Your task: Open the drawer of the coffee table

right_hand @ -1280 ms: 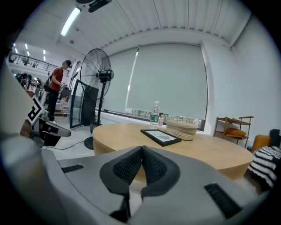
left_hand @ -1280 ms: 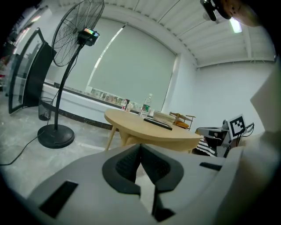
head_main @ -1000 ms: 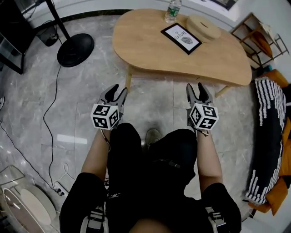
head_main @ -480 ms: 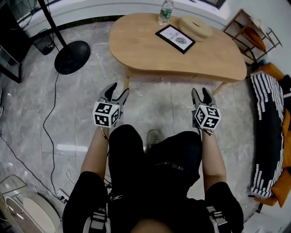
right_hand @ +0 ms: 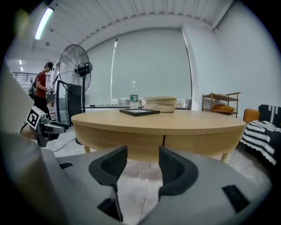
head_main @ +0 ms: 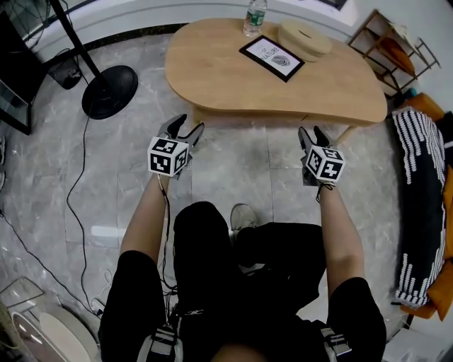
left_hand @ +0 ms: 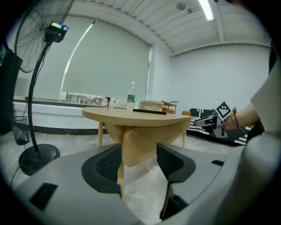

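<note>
You held the left claw and right claw low to face the shut drawer under the bench's near edge. Both gaped empty, the left's jaws having just been opening.

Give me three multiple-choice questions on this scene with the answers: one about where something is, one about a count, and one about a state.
1. Where does the water bottle stand? A on the floor; B on the coffee table; C on the side shelf.
2. How many things rest on the tabletop? A one; B three; C five.
3. How do the fingers of the right gripper stand? A apart, empty; B shut on a cable; C shut on the bottle.

Answers: B, it stands at the table's far edge. B, there are the bottle, a black frame and a round stack. A, the right gripper view shows a clear gap between the fingers.
</note>
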Motion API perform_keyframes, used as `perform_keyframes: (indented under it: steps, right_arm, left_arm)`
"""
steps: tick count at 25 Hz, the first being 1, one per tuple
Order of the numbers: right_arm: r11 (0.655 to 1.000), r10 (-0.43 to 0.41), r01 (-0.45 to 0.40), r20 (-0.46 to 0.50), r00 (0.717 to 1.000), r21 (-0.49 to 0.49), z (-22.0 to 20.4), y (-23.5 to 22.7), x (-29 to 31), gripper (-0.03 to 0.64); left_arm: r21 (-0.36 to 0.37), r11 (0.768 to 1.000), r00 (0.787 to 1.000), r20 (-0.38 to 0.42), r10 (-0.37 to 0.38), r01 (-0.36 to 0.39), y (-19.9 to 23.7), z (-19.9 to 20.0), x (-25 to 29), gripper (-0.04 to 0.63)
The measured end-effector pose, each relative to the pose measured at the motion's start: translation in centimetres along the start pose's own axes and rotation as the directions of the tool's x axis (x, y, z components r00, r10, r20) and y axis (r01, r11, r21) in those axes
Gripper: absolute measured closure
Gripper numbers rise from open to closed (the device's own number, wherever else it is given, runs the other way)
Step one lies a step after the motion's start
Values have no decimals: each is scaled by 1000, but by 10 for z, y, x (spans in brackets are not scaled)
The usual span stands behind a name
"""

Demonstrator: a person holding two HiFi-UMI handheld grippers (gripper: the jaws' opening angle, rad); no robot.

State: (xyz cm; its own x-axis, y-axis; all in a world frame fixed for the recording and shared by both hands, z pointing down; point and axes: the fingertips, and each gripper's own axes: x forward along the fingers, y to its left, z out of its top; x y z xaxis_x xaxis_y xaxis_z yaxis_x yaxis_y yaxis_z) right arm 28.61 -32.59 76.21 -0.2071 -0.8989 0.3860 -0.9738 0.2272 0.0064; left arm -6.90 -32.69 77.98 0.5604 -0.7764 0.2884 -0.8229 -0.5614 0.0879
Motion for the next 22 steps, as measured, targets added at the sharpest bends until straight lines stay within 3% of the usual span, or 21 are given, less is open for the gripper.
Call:
perform_keyframes:
  steps: [4, 10, 15, 22]
  right_arm:
    - [999, -12, 12, 8, 1000, -30, -4, 0, 17, 384]
    - [1000, -10, 10, 6, 1000, 2, -19, -8, 34, 383]
    - [1000, 7, -7, -8, 1000, -25, -29, -4, 40, 382]
    - [1000, 26, -26, 3, 1000, 2, -26, -2, 41, 382]
  left_arm:
    - [12, 1000, 1000, -25, 3, -3, 8, -3, 21, 344]
    - [1, 1000, 999, -27, -19, 19, 12, -2, 50, 344]
    - [36, 999, 999, -31, -37, 38, 13, 0, 64, 345]
    - [53, 997, 998, -48, -51, 54, 12, -1, 63, 388]
